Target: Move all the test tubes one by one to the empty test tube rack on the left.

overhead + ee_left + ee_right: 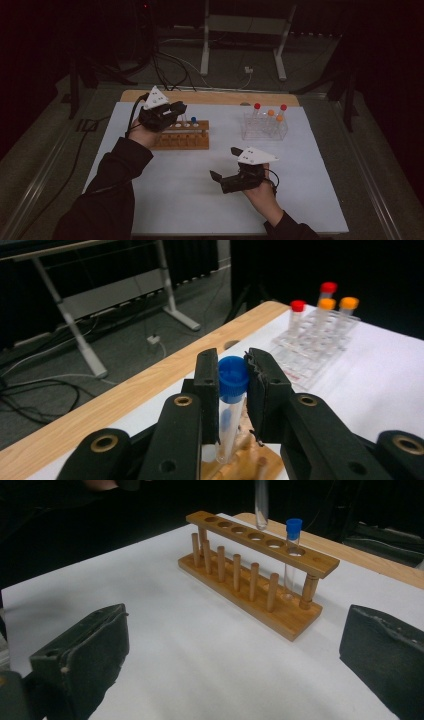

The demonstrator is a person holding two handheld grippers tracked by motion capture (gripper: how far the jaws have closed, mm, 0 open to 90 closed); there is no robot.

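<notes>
Your right gripper [223, 176] rests low over the white mat [190, 200], jaws spread wide, holding nothing; keep it parked clear of the rack. Beyond it, your left gripper [176, 111] is clamped on a blue-capped tube [231, 405], the pads pinching just under the cap, the tube hanging upright between the jaws above the wooden rack [260, 572]. Judged step: seating this tube. Keep it vertical, centre its tip over a free hole beside the tube already racked [291, 555], then lower straight. The clear rack of capped tubes [265, 122] stands well apart, farther right.
</notes>
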